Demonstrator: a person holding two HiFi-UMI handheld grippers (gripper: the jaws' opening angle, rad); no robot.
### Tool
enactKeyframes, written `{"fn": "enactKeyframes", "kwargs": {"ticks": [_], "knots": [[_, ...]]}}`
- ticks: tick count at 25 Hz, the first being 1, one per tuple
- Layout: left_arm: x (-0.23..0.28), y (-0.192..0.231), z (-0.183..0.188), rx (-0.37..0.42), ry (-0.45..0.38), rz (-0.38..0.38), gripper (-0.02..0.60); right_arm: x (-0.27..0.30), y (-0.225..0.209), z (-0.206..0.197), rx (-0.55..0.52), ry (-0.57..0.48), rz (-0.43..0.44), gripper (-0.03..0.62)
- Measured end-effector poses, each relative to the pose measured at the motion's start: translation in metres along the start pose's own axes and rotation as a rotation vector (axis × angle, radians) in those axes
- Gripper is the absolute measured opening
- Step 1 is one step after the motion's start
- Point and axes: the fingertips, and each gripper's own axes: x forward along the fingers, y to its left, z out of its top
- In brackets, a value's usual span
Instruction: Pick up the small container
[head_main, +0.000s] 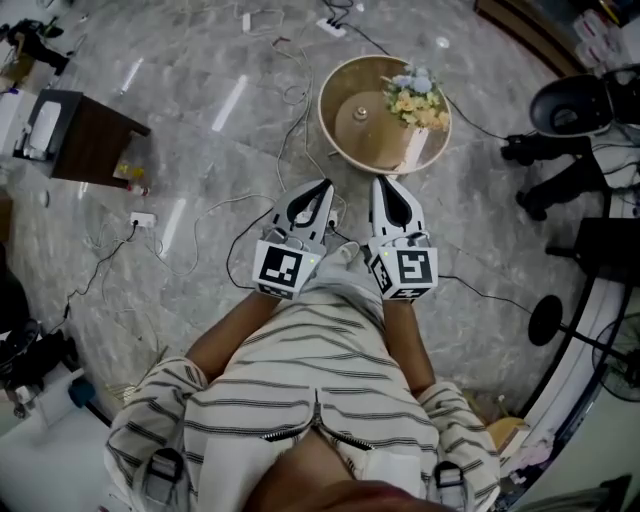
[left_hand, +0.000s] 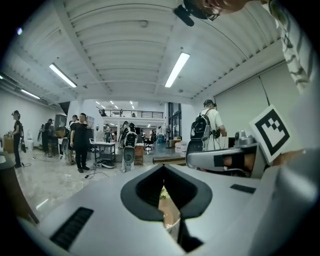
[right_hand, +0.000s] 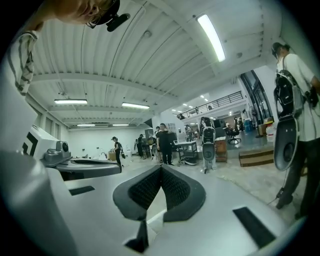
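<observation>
Grey marble floor (head_main: 200, 60) underfoot, crossed by loose cables (head_main: 284, 120). Stood well short of the round wooden tabletop (head_main: 335, 75), looking steeply down past a striped shirt (head_main: 320, 370). Held the left tongs (head_main: 322, 188) and the right tongs (head_main: 381, 183) side by side at waist height, both aimed ahead at that tabletop, well apart from it and touching nothing.

Had both pairs closed tip to tip, with nothing between them. Saw the left pads (left_hand: 150, 187) meet at the front in the left gripper view, with only a sliver of wood colour through the slit below. Saw the same closed meeting of the right pads (right_hand: 175, 190) in the right gripper view. Judged this a carrying posture: shut and tucked near the body for the approach, not set for a grasp.

Found the small container (head_main: 358, 118) near the middle of the tabletop: a tan lidded pot with a knob, nearly the colour of the wood beneath it. Noted a bunch of pale flowers (head_main: 415, 98) just beside it on the right; could not tell whether they touched.

Reckoned the task barely begun. Would need to close in, open one pair, and probably come from the side away from the flowers to avoid snagging them. Marked the cables as a tripping risk on the way.
</observation>
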Motion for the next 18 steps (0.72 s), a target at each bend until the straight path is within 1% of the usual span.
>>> {"fn": "enactKeyframes", "kwargs": {"ticks": [3, 7, 10, 15, 18], "knots": [[0.031, 0.004, -0.001, -0.007, 0.018, 0.002, -0.002, 0.015, -0.021, -0.003, 0.01, 0.017, 0.008, 0.005], [0.063, 0.005, 0.0, 0.006, 0.026, 0.003, -0.002, 0.031, -0.047, -0.007, 0.027, 0.024, 0.005, 0.005], [0.082, 0.006, 0.002, -0.026, 0.024, -0.009, -0.002, 0.042, -0.064, -0.014, 0.039, 0.037, -0.002, 0.005], [0.094, 0.02, -0.015, -0.019, 0.055, 0.013, -0.002, 0.054, -0.084, -0.028, 0.061, 0.063, -0.04, 0.005], [0.099, 0.032, -0.019, -0.033, 0.067, 0.002, -0.002, 0.065, -0.088, -0.036, 0.073, 0.075, -0.059, 0.005]]}}
